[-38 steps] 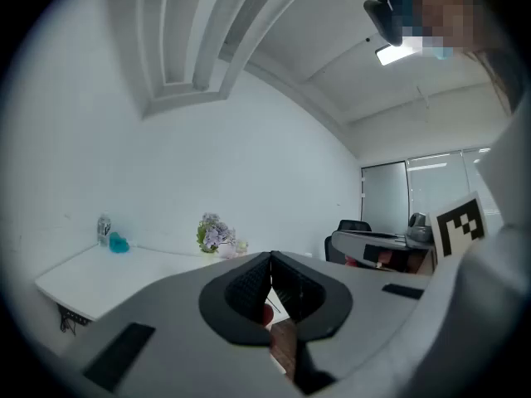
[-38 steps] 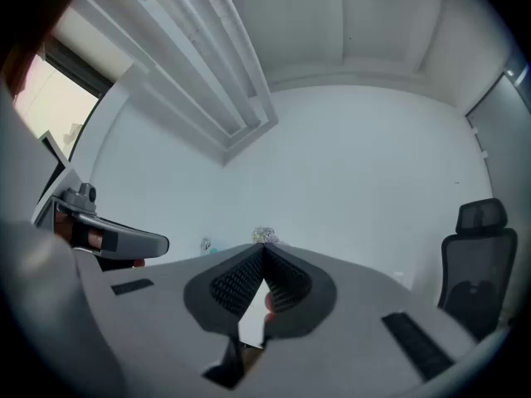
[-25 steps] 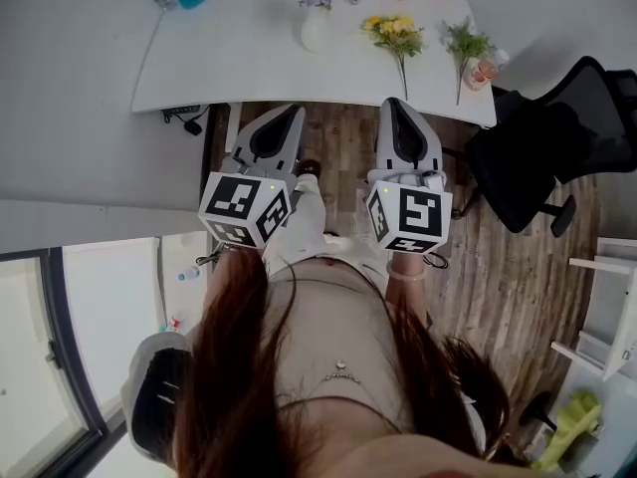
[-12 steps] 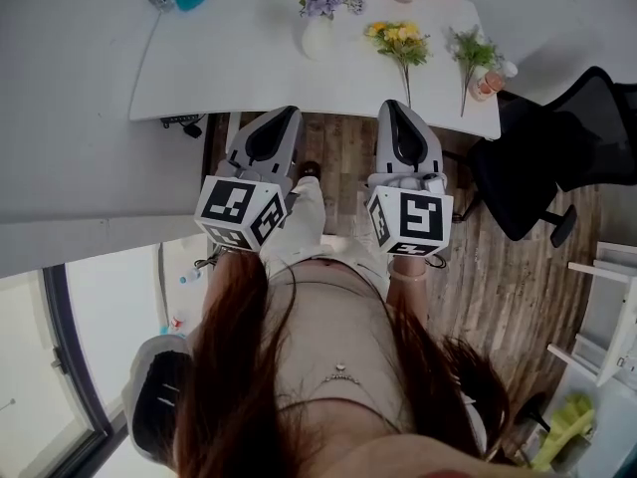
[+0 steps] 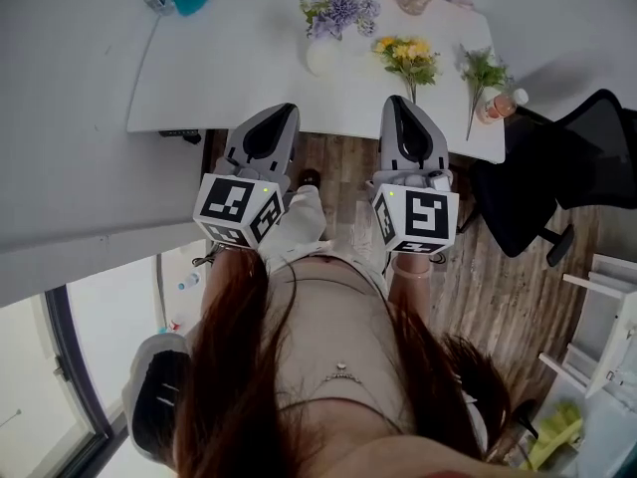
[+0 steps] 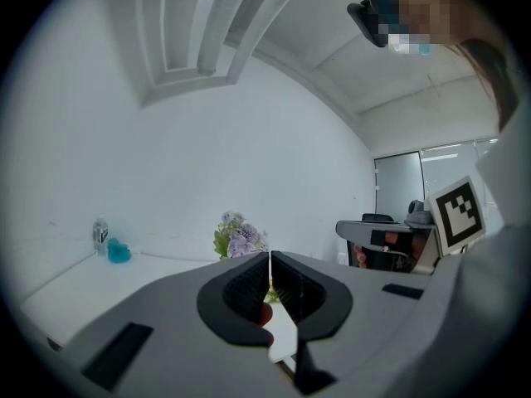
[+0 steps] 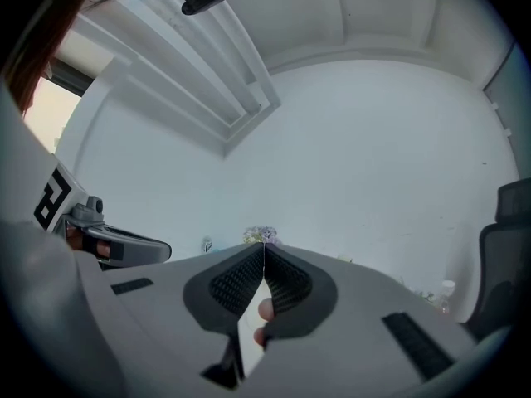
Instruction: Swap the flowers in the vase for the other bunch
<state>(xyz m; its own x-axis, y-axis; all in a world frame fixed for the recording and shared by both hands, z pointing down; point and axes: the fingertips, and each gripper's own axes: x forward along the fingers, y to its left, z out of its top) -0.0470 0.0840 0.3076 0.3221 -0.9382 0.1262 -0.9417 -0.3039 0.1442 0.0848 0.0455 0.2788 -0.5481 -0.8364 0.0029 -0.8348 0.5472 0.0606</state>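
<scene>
Our left gripper (image 5: 282, 110) and right gripper (image 5: 395, 101) are pinched together and empty, by the desk's (image 5: 219, 78) near edge. Beyond, the yellow bunch (image 5: 408, 54) lies ahead of the right one, stem toward us. The vase (image 5: 323, 56) of purple flowers (image 5: 338, 3) stands just left of it. Only the head view shows the bunch's lie.

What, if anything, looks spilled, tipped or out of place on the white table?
Nothing stands out. The white vase stands upright with the purple flowers in it. The yellow bunch and the green sprig lie flat on the table beside it. No spill shows.
</scene>
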